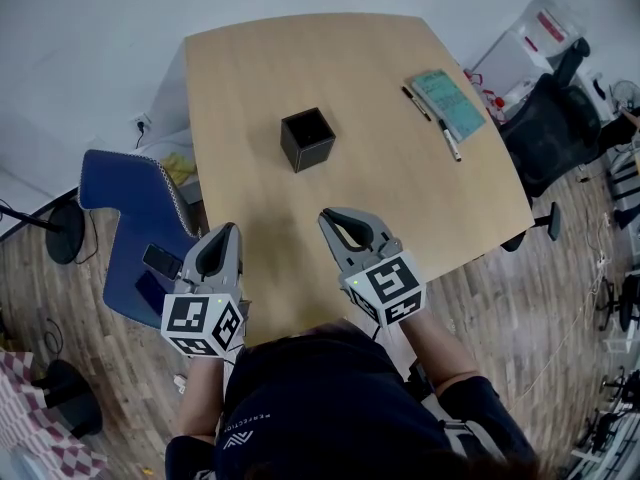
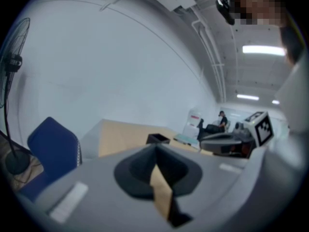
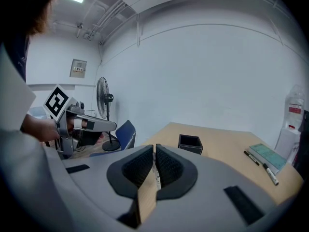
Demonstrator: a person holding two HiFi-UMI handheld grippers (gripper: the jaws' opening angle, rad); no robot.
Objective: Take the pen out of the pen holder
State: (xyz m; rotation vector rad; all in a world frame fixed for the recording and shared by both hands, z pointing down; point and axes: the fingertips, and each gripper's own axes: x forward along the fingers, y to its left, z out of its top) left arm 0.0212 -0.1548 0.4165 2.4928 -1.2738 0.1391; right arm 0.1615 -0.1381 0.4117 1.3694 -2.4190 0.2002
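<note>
Your left gripper (image 1: pixel 229 232) and right gripper (image 1: pixel 330 217): jaws closed, nothing held, lower centre. Black pen holder (image 1: pixel 307 138) stands mid-desk (image 1: pixel 250 78); two pens (image 1: pixel 451 140) flank the notebook (image 1: pixel 447 103), upper right.

pen holder (image 1: pixel 307 139) inside too dark to tell & blue chair (image 1: pixel 125 208) pt. hid behind left tool (image 1: pixel 224 230).

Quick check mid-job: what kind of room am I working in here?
Probably an office or lab workroom: a light wood table carrying a black pen holder and notebook, with a blue chair beside it.
</note>
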